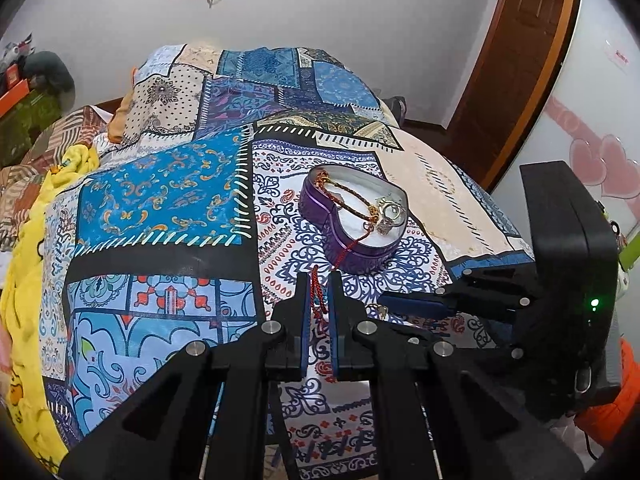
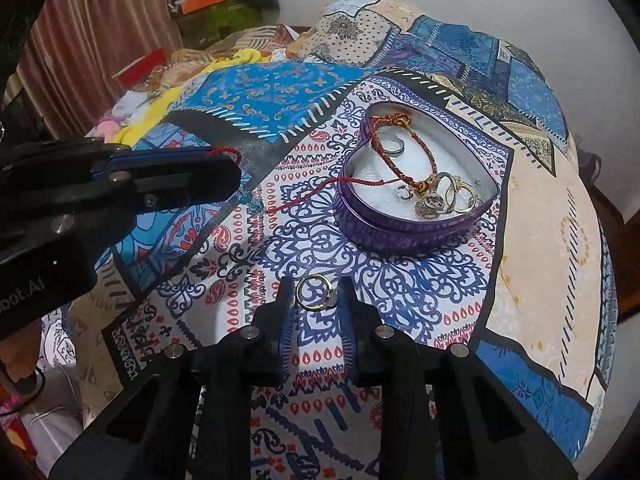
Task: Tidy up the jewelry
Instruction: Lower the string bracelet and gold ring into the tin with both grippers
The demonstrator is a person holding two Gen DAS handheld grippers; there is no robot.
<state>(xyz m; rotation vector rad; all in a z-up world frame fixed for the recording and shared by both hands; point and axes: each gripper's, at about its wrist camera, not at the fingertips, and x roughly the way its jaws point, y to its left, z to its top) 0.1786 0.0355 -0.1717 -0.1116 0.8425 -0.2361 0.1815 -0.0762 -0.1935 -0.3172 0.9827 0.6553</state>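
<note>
I see a purple heart-shaped metal tin (image 2: 416, 216) at centre right of the right wrist view, open, its pointed tip aimed toward the lower right of the frame and its lobes toward the upper left; in the left wrist view the tin (image 1: 352, 240) sits just above centre. It rests on a blue, white and red patchwork-print cloth (image 2: 360, 288). Inside lie a red and gold braided cord bracelet (image 2: 394, 152) and a cluster of gold and silver rings (image 2: 440, 196). A thin red cord (image 2: 304, 196) runs out over the tin's left rim, its long axis slanting toward the upper left, into my left gripper (image 1: 319, 292), whose jaws are pinched on it. My right gripper (image 2: 316, 296) has its jaws slightly apart around a gold ring (image 2: 314, 292) standing upright between them; I cannot tell whether they touch it. Mirrored lettering on the left gripper's body, at the left edge, reads roughly "boot.AI".
</note>
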